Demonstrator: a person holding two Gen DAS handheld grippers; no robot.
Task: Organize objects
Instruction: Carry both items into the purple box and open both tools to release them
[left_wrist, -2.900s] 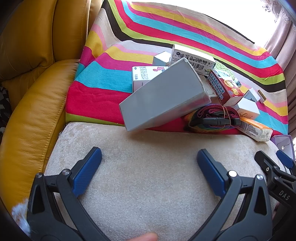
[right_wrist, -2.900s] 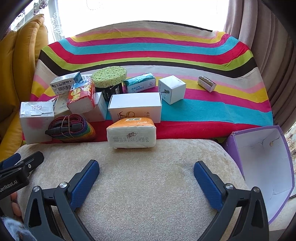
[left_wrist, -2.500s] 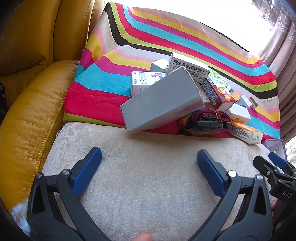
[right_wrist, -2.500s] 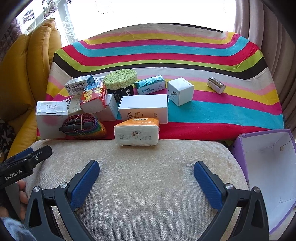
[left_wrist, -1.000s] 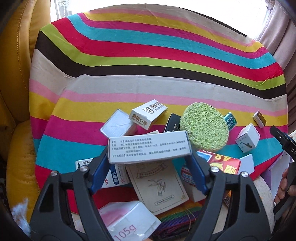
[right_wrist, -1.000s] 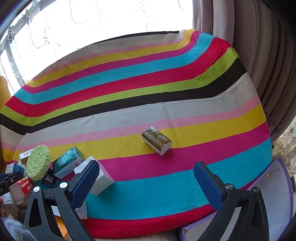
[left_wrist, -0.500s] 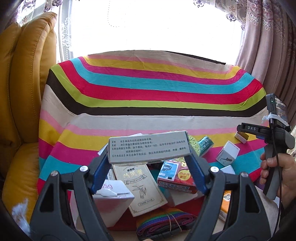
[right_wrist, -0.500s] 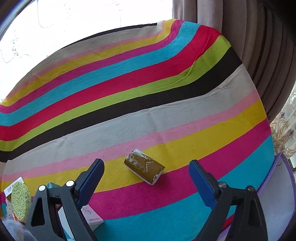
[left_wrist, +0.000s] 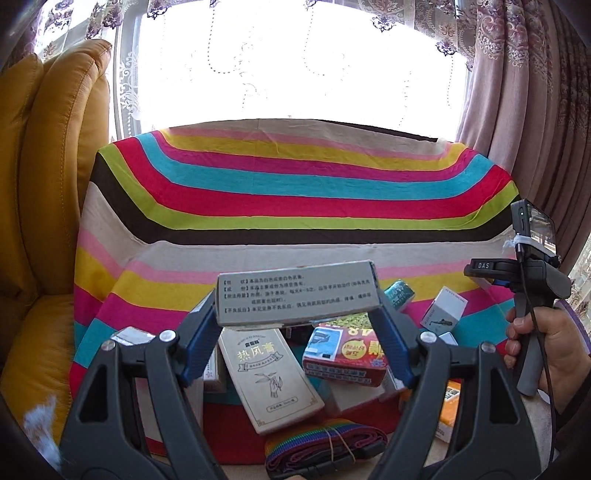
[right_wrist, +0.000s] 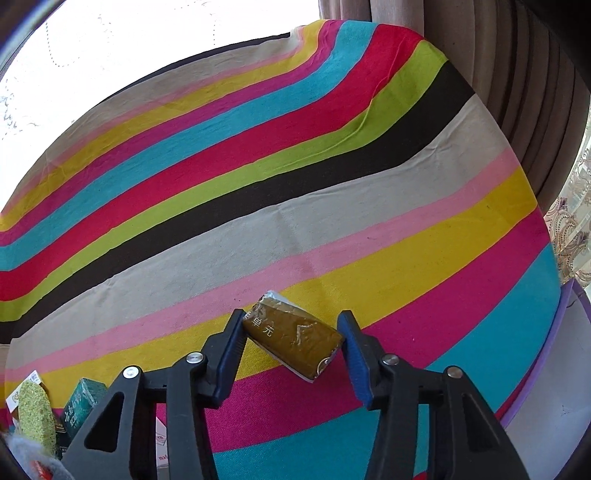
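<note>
The left hand-held gripper (left_wrist: 297, 334) is clamped on a grey box (left_wrist: 297, 295) printed with lines of Chinese text, held by its 2 short ends and lifted above the clutter on the striped cloth (left_wrist: 295, 192). The grip sits on thin cardboard ends, so a hard squeeze could buckle the carton, while a light one could let it swing or slip down onto the pile below: the beige carton (left_wrist: 271, 376), the red box (left_wrist: 345, 354) and the rainbow strap (left_wrist: 325, 452).

The right hand-held gripper (right_wrist: 291, 345) is partly closed around a small olive-brown packet (right_wrist: 293, 338) lying on the yellow and pink stripes. The left finger (right_wrist: 231, 341) looks to be touching one corner, while a gap shows at the right finger (right_wrist: 354, 354), so the packet is not yet clamped. It lies skewed across the jaws, and its wrapper looks glossy and crinkled; as they close, it may twist, squirt forward or be caught only by a corner. The cloth may also bunch under the fingertips.

The packet is a short block with pale end flaps and printed characters. A purple bin (right_wrist: 543, 424) stands at the right edge, well apart from the green sponge (right_wrist: 35, 410) and teal box (right_wrist: 81, 404) at the left.
</note>
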